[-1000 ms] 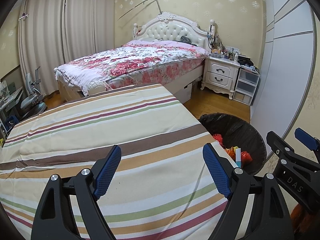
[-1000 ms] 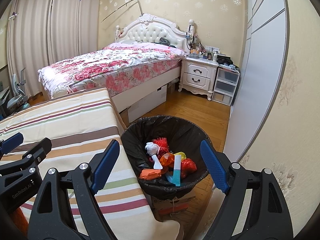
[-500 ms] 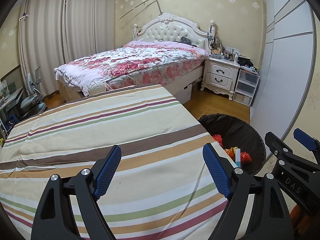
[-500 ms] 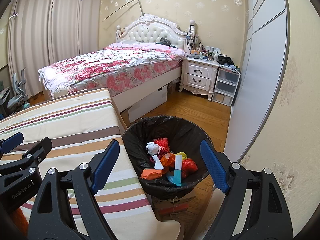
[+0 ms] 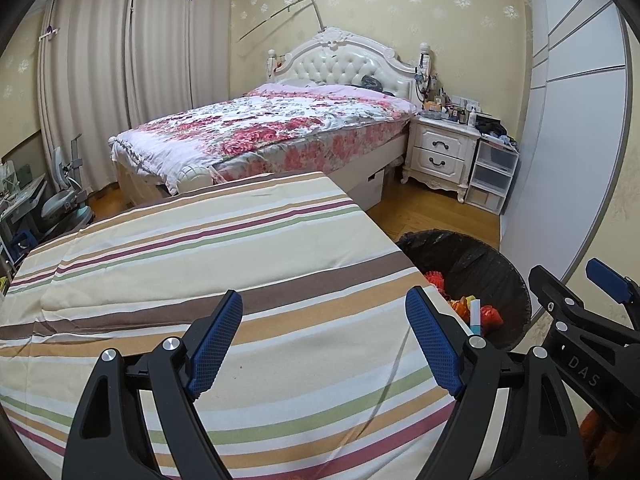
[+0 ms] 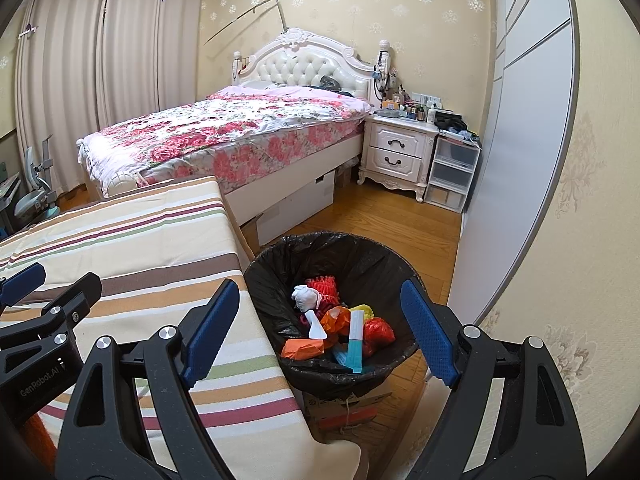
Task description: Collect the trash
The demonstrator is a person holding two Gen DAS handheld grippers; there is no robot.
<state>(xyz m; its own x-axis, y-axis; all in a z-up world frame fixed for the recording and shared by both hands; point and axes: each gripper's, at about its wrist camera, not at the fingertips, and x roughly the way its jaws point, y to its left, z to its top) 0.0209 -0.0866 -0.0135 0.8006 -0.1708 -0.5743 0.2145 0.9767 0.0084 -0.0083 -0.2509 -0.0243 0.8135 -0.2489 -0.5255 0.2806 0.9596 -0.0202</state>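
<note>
both sets of fingers, left gripper (image 5: 324, 340) and right gripper (image 6: 320, 330), hang released and empty; trash (image 6: 340, 328) fills the bin (image 6: 360, 256) beside our bare striped counter (image 5: 200, 248), so collection looks finished.

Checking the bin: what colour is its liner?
Black plastic liner, clearest in the right wrist view.

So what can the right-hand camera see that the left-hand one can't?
Only the right wrist view shows the bin's contents well: a white wad, an orange wrapper and the cardboard box under the bin. Only the left wrist view shows most of the striped tabletop. Both show the black-lined bin, the floral bed, the nightstand, and open, empty jaws.
</note>
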